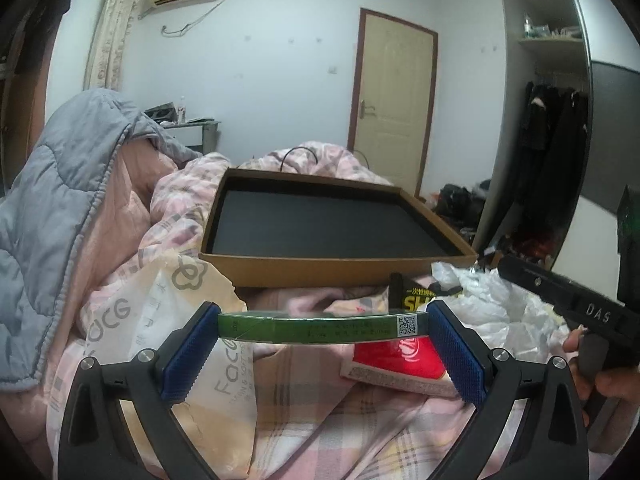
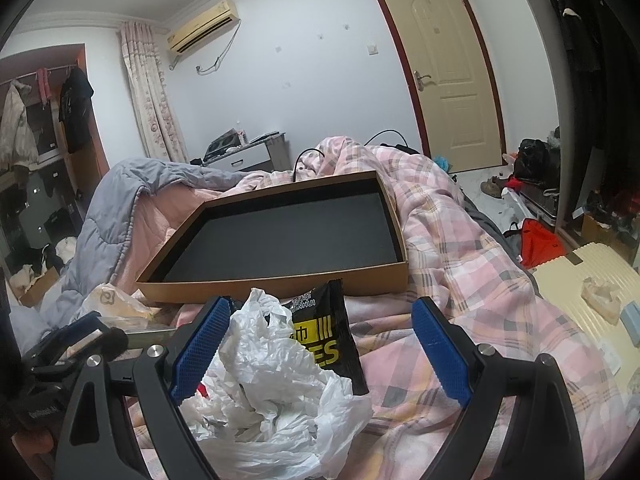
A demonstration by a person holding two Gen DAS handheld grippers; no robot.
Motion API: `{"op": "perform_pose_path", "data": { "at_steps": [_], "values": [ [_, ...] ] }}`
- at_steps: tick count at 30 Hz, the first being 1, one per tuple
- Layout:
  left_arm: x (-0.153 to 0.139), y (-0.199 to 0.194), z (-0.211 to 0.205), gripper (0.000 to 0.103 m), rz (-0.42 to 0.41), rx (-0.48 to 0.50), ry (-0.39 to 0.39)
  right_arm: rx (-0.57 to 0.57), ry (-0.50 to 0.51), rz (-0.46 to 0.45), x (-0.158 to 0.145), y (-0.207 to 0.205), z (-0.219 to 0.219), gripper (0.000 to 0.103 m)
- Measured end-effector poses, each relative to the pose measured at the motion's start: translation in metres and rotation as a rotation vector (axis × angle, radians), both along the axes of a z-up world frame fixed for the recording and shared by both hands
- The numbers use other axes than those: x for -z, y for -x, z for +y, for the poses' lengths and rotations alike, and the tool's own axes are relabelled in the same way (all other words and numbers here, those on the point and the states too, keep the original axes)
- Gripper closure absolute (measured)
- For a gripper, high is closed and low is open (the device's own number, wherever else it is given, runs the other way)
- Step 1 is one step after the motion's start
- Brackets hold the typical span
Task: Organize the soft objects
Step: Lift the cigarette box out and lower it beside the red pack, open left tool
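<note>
Your left tool [image 1: 324,330] is clamped on a thin green packet [image 1: 320,326], held edge-on across both blue pads, low over the pink plaid quilt [image 1: 320,432] and just short of the near wall of the cardboard tray [image 1: 340,266]. The grip sits at the packet's two ends only, so the flat middle can bow or slip if you swing it quickly; a soft pack held this way may twist out before it clears the tray rim.

Your right tool [image 2: 320,344] stands wide, jaws apart, with the crumpled white plastic bag [image 2: 276,392] lying between them but not pinched, and the black-and-yellow sachet [image 2: 324,340] partly under that bag. Close now and you may catch both, or only a loose fold of film that pulls free.

The tray rests on rumpled bedding, not a firm surface, so a nudge against its near wall could tip or slide it. The red packet [image 1: 400,364] and the cream printed bag [image 1: 188,320] lie close under your left tool and could snag on it.
</note>
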State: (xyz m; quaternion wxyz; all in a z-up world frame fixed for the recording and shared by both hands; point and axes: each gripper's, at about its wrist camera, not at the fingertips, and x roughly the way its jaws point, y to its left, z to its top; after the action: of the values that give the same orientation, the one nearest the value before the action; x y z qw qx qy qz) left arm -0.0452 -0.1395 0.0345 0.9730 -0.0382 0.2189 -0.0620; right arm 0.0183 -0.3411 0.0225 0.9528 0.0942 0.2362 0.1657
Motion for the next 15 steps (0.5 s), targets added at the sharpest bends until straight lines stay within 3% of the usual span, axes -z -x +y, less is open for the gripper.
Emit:
{"op": "perform_pose_path", "data": {
  "at_steps": [6,13,15],
  "values": [
    [-0.004,0.006,0.002,0.002,-0.038,-0.026,0.004,0.002,0.015,-0.016,-0.002,0.003,0.003,0.011],
    [-0.021,0.043,0.003,0.0,-0.29,-0.106,-0.032,0.004,0.023,-0.026,-0.003,0.004,0.003,0.011],
    [-0.022,0.046,0.005,0.0,-0.321,-0.099,-0.021,0.005,0.027,-0.031,-0.003,0.005,0.004,0.011]
  ]
}}
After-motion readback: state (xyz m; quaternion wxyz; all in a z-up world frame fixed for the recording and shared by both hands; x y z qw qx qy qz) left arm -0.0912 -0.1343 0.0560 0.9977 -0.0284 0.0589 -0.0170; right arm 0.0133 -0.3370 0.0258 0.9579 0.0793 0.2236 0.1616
